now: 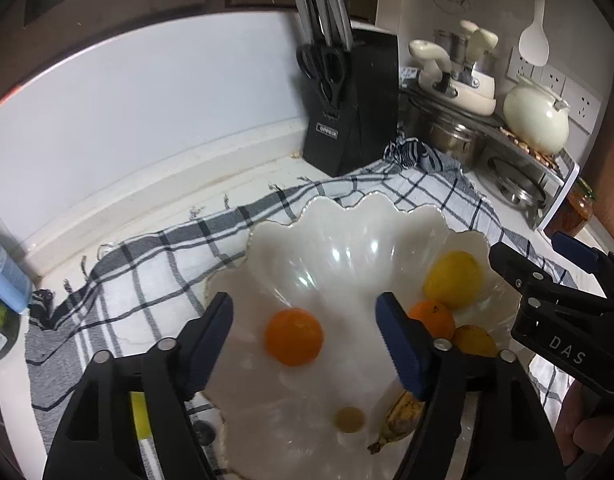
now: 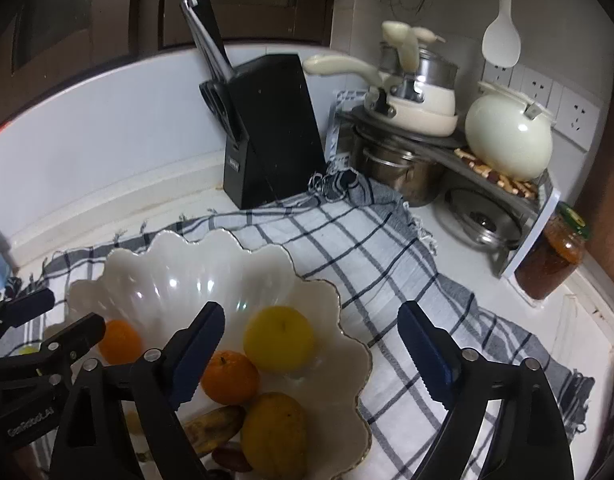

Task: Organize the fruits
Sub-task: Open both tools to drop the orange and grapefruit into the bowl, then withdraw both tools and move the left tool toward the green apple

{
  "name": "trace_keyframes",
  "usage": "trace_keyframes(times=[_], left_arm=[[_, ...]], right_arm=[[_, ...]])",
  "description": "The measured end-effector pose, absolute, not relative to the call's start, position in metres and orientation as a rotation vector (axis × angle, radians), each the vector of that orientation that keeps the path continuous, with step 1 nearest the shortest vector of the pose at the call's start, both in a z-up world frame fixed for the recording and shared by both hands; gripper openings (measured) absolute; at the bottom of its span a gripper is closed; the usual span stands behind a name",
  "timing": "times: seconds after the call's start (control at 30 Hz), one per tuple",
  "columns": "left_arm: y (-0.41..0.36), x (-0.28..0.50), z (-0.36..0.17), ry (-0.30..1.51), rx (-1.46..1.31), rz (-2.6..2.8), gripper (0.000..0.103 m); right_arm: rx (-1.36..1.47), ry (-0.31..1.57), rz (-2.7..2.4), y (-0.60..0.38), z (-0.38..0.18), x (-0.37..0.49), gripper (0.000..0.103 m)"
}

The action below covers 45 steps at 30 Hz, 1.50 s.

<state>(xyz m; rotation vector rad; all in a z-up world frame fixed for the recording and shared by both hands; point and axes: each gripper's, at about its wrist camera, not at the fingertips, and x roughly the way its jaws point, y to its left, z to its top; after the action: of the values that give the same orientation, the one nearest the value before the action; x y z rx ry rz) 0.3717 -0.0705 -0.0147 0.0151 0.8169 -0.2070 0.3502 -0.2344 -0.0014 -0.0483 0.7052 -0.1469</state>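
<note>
Sitting on a checked cloth [image 2: 347, 240] on the counter [image 2: 579, 320], the white bowl [image 1: 347, 240] holds the fruit — two oranges [image 1: 293, 337], a yellow lemon [image 1: 453, 279], a mango [image 2: 275, 432] and a brown banana [image 1: 399, 416]. Left tool [image 1: 305, 344] hangs wide open over one orange, gripping nothing. Right tool [image 2: 311, 356] is wide open too — over the bowl's right edge.

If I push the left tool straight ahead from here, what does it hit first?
Most likely the orange lying apart in the white bowl, framed between the open left tool fingers; depth is uncertain.
</note>
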Motion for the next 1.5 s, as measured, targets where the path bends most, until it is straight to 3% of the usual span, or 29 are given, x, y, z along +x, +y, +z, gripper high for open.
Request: trace_keyframes(times=[0.23,0.73,1.5], left_arm=[[-0.053,0.351,0.008,0.772,0.005,-0.181,0.086],[0.001,0.298,0.042,0.693,-0.009,-0.121,0.089],[0.09,0.248,0.012,0.696,-0.029,0.01,0.089]], right_arm=[[-0.053,0.675,-0.135,-0.219,0.018,0.334,0.09],[-0.055,0.602,-0.074,-0.169,0.05,0.289,0.091],[-0.086,0.631,0.102,-0.072,0.011,0.258,0.09]])
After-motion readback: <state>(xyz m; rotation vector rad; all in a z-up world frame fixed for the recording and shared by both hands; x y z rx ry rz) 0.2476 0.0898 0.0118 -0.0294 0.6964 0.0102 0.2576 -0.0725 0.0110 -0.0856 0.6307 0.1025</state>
